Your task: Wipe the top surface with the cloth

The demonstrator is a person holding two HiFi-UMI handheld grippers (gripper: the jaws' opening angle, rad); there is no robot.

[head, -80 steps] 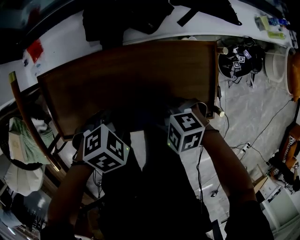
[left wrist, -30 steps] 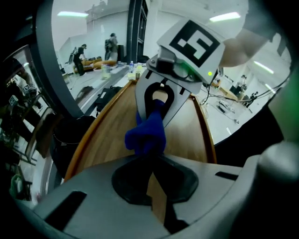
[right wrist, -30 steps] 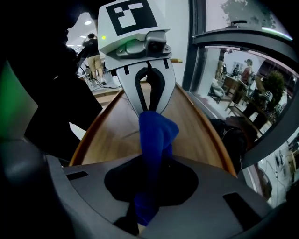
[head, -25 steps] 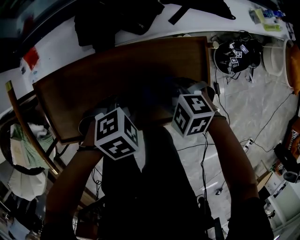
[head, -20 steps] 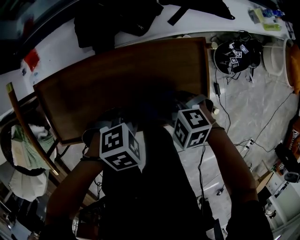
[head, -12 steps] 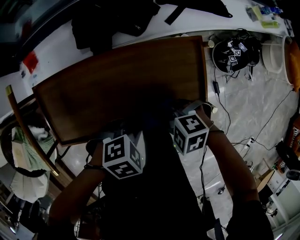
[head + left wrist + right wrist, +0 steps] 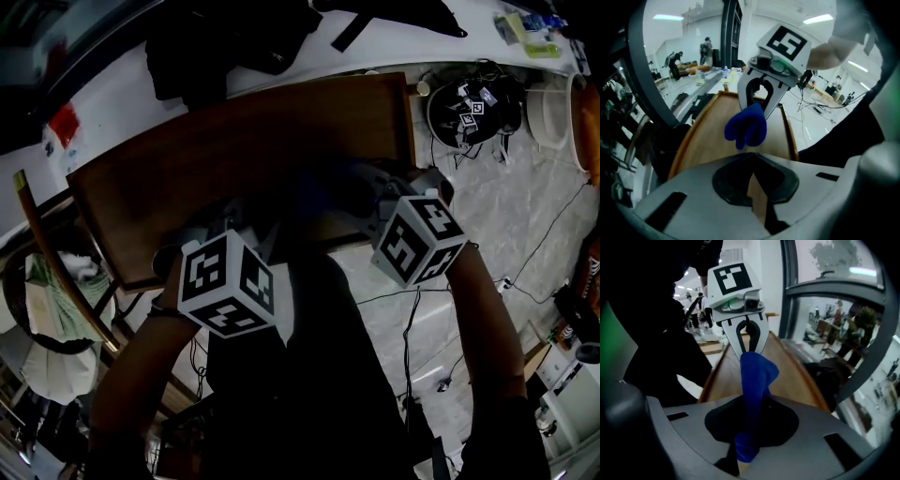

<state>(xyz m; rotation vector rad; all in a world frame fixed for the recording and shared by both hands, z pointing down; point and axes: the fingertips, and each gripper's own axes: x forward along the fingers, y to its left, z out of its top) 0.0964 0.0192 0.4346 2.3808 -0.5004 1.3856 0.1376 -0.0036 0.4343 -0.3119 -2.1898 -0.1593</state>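
Note:
The brown wooden table top [image 7: 234,141] fills the middle of the head view. My right gripper [image 7: 375,187] hovers over its near right part, shut on a blue cloth [image 7: 754,380] that runs up from between its jaws. In the left gripper view the same cloth [image 7: 746,125] hangs as a bunch from the right gripper [image 7: 757,105]. My left gripper [image 7: 239,225] is over the near left edge, facing the right one; its jaws [image 7: 754,187] are shut with nothing in them. In the head view the cloth is lost in the dark.
A wooden chair [image 7: 37,253] with a green cloth [image 7: 47,291] stands left of the table. Dark bags [image 7: 225,37] lie on the white counter behind. On the floor to the right are a black item with markers [image 7: 473,108], a white bucket [image 7: 548,112] and cables [image 7: 441,234].
Both grippers had drawn back to the table's near edge. Now the right gripper has swung out right and forward, and the left gripper has moved forward and left over the edge.

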